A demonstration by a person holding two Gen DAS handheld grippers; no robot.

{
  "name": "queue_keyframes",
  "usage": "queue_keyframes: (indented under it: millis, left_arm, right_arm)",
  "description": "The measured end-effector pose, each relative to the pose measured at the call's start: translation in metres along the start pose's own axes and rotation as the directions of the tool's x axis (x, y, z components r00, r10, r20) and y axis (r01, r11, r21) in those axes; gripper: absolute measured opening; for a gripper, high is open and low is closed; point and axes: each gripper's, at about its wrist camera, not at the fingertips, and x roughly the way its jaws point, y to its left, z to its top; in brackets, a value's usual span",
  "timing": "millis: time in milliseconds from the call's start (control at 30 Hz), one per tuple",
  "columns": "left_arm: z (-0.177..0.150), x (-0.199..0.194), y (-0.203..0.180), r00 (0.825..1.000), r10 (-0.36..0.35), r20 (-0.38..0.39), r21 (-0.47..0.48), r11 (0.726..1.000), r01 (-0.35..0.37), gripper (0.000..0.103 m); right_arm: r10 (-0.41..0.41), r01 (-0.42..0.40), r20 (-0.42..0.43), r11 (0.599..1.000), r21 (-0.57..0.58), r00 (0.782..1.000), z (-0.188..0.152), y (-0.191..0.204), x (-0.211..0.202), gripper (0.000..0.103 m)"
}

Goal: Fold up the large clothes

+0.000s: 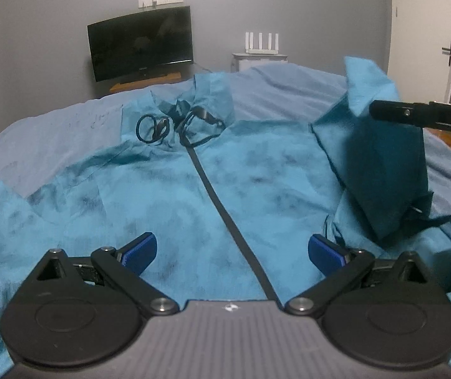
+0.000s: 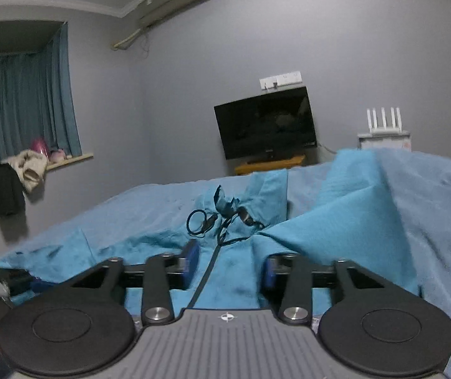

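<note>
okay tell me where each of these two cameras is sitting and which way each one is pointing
Left wrist: rides on the left tool, low over the teal jacket, facing the far wall; its own open fingers show, plus the right tool at right.
Right wrist: rides on the right tool, higher, facing the same wall; its own fingers show.
Shared: the jacket's black zipper, the monitor and the router.

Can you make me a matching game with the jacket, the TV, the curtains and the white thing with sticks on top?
Things:
1. jacket
2. TV
3. curtains
4. white router

Places:
A. over the window at the left
B. spread on the bed
C. on a white box right of the TV
D. on a wooden stand by the wall

Pairs: 1-B, 2-D, 3-A, 4-C
</note>
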Motion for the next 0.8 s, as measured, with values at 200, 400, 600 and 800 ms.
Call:
queue_keyframes:
  millis: [200, 400, 600, 800]
  left_arm:
    - [-0.002, -0.003, -0.004, 1.0, -0.004, 0.016, 0.019, 1.0, 0.003, 0.103]
    - [0.004, -0.01, 0.012, 0.999, -0.004, 0.041, -0.074, 0.997, 0.008, 0.103]
    - [0.005, -0.013, 0.027, 0.999, 0.028, 0.033, -0.137, 0.99, -0.023, 0.103]
    - [0.005, -0.022, 0.028, 0.999, 0.033, 0.043, -0.134, 0.991, -0.027, 0.103]
  right_arm:
    - [0.004, -0.01, -0.12, 0.999, -0.054, 0.993, -0.008, 0.012, 0.016, 0.047]
    - [0.041, -0.104, -0.323, 0.978, -0.182, 0.946, -0.035, 0.041, 0.055, 0.02]
    - [0.158, -0.329, -0.516, 0.908, -0.258, 0.842, -0.063, 0.073, 0.058, 0.023]
    - [0.143, -0.26, -0.388, 0.927, -0.269, 0.911, -0.039, 0.064, 0.019, 0.058]
